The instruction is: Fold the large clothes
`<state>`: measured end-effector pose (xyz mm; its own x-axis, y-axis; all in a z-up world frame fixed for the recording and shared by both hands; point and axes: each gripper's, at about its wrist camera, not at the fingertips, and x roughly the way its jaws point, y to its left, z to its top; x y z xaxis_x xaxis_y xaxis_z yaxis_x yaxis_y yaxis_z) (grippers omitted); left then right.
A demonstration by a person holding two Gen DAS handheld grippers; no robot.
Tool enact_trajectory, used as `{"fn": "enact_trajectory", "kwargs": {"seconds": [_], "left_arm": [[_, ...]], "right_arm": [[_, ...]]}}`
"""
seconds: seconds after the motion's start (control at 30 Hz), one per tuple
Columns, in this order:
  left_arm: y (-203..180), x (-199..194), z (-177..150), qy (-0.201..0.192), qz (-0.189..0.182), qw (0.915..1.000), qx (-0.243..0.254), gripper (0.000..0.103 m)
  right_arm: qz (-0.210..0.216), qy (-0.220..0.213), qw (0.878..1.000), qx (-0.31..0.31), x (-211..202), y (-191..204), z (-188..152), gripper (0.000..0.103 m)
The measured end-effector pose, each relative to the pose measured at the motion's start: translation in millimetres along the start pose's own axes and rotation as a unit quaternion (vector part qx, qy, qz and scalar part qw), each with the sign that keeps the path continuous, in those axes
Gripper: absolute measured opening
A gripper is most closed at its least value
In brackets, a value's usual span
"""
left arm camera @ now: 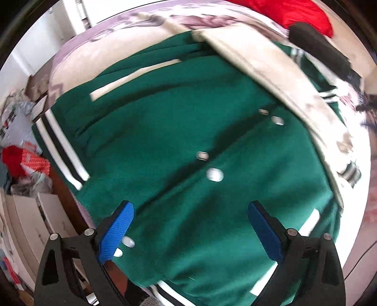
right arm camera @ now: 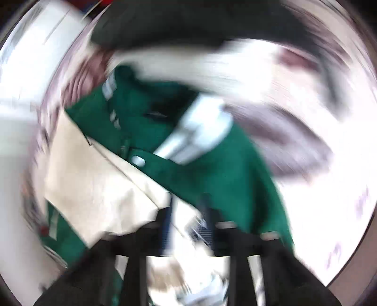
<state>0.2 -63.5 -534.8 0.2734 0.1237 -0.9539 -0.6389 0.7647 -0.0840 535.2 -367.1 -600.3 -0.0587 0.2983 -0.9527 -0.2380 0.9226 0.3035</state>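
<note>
In the left wrist view, cluttered boxes and red and grey wrappings (left arm camera: pixel 26 162) sit at the far left, beside the bed. A green varsity jacket (left arm camera: pixel 188 146) lies spread flat on the patterned bedspread (left arm camera: pixel 77 63), filling most of the picture. Its cloth looks soft and felt-like; the ribbed hem (left arm camera: pixel 61 150) carries white and black stripes, a cream strip edges a slanted pocket (left arm camera: pixel 134 78), and round metal snaps (left arm camera: pixel 214 174) run down the front. A cream sleeve (left arm camera: pixel 278 77) lies folded diagonally across the chest. Further right, a red cloth (left arm camera: pixel 294 11) lies at the top edge.

The left gripper (left arm camera: pixel 190 209) hovers over the jacket with its blue ridged pads (left arm camera: pixel 116 231) wide apart, nothing between them.

The right wrist view is heavily blurred. The cream sleeve (right arm camera: pixel 99 174) shows at left, the green body (right arm camera: pixel 223 174) and striped collar (right arm camera: pixel 200 127) at centre. The right gripper (right arm camera: pixel 188 226) has its dark fingers standing partly apart; pale sleeve fabric lies between them, and whether the pads press it I cannot tell.

No writing is readable.
</note>
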Motion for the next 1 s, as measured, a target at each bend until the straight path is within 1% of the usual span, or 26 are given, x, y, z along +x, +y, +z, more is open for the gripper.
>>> {"fn": "enact_trajectory", "kwargs": {"seconds": [0.03, 0.13, 0.2, 0.23, 0.27, 0.3, 0.33, 0.37, 0.4, 0.43, 0.47, 0.5, 0.57, 0.6, 0.63, 0.67, 0.7, 0.73, 0.77, 0.8, 0.83, 0.87, 0.9, 0.93, 0.97, 1.0], "left_arm": [[-5.4, -1.8, -1.8, 0.004, -0.003, 1.0000, 0.006, 0.099], [-18.7, -4.3, -9.0, 0.018, -0.013, 0.9995, 0.023, 0.099], [-28.1, -2.9, -18.8, 0.029, -0.013, 0.9988, 0.038, 0.099], [-30.1, -1.0, -22.0, 0.033, -0.011, 0.9985, 0.042, 0.099], [-34.0, 0.6, -27.9, 0.040, -0.006, 0.9979, 0.050, 0.099], [-36.7, 1.7, -30.9, 0.044, -0.006, 0.9974, 0.056, 0.099], [-40.7, 2.3, -34.0, 0.049, -0.004, 0.9969, 0.061, 0.099], [-42.3, 3.8, -37.8, 0.054, -0.002, 0.9963, 0.067, 0.099], [-44.2, 4.6, -41.0, 0.058, -0.001, 0.9957, 0.072, 0.099], [-44.3, 4.8, -42.6, 0.060, -0.001, 0.9951, 0.078, 0.099], [-45.9, 4.5, -44.7, 0.064, -0.002, 0.9944, 0.084, 0.099], [-46.7, 3.4, -45.6, 0.066, -0.002, 0.9939, 0.088, 0.099], [-50.8, -0.8, -49.1, 0.064, -0.009, 0.9930, 0.099, 0.099], [-53.8, -2.9, -51.4, 0.067, -0.012, 0.9918, 0.108, 0.099], [-55.3, -4.9, -53.6, 0.069, -0.015, 0.9909, 0.115, 0.099], [-56.5, -6.8, -56.6, 0.072, -0.023, 0.9897, 0.121, 0.099], [-58.7, -8.7, -60.1, 0.077, -0.030, 0.9880, 0.130, 0.099], [-60.8, -10.3, -62.9, 0.077, -0.033, 0.9867, 0.139, 0.099], [-66.5, -11.6, -69.0, 0.086, -0.042, 0.9829, 0.157, 0.099], [-72.5, -12.0, -73.1, 0.094, -0.052, 0.9789, 0.173, 0.099], [-76.8, -13.5, -79.9, 0.099, -0.056, 0.9761, 0.185, 0.099], [-82.8, -14.6, -90.1, 0.105, -0.058, 0.9720, 0.202, 0.099], [-90.3, -13.6, -104.0, 0.118, -0.065, 0.9655, 0.223, 0.099], [-96.6, -10.6, -115.6, 0.131, -0.067, 0.9600, 0.239, 0.099], [-102.4, -6.6, -126.3, 0.143, -0.067, 0.9546, 0.253, 0.099], [-110.0, -0.1, -140.2, 0.156, -0.070, 0.9473, 0.271, 0.099]], "right_arm": [[0.004, -0.007, 0.999, 0.038, -12.9, -31.9, -14.7, 0.070], [0.016, -0.004, 0.991, 0.135, -22.9, -106.2, -53.2, 0.072], [0.046, 0.004, 0.980, 0.192, -3.2, -142.6, -75.7, 0.072], [0.063, 0.010, 0.975, 0.215, 7.8, -154.3, -84.1, 0.072], [0.083, 0.017, 0.967, 0.240, 17.3, -173.5, -96.6, 0.072], [0.118, 0.019, 0.954, 0.276, 32.7, -188.8, -108.6, 0.072], [0.161, 0.023, 0.936, 0.311, 50.9, -195.9, -118.0, 0.072], [0.224, 0.025, 0.910, 0.347, 73.4, -203.5, -127.4, 0.072], [0.252, 0.016, 0.896, 0.366, 73.4, -213.1, -140.0, 0.070], [0.262, -0.003, 0.890, 0.373, 78.4, -210.9, -143.8, 0.061], [0.267, -0.016, 0.894, 0.361, 80.0, -205.8, -143.3, 0.005], [0.268, -0.020, 0.902, 0.337, 79.6, -195.2, -139.2, 0.007], [0.194, -0.051, 0.939, 0.278, 58.0, -177.8, -129.7, 0.006], [0.163, -0.067, 0.951, 0.256, 46.4, -174.3, -125.7, 0.005], [0.134, -0.079, 0.957, 0.244, 39.9, -176.4, -122.4, 0.005], [0.107, -0.078, 0.962, 0.238, 39.2, -183.8, -119.1, 0.005], [0.106, -0.064, 0.961, 0.245, 45.2, -194.3, -116.1, 0.005], [0.116, -0.045, 0.959, 0.253, 50.8, -200.6, -113.4, 0.006], [0.111, -0.039, 0.961, 0.250, 47.8, -205.0, -112.2, 0.007], [0.104, -0.030, 0.966, 0.237, 46.6, -202.1, -110.2, 0.011], [0.111, -0.019, 0.966, 0.231, 48.6, -195.1, -105.5, 0.012], [0.123, -0.003, 0.965, 0.233, 47.3, -193.9, -104.4, 0.019], [0.132, 0.011, 0.963, 0.235, 44.6, -194.6, -107.6, 0.034], [0.140, 0.014, 0.962, 0.233, 39.4, -195.1, -112.3, 0.044], [0.145, 0.011, 0.963, 0.228, 31.6, -195.2, -120.0, 0.061], [0.148, 0.013, 0.964, 0.222, 24.2, -193.9, -129.1, 0.064]]}}
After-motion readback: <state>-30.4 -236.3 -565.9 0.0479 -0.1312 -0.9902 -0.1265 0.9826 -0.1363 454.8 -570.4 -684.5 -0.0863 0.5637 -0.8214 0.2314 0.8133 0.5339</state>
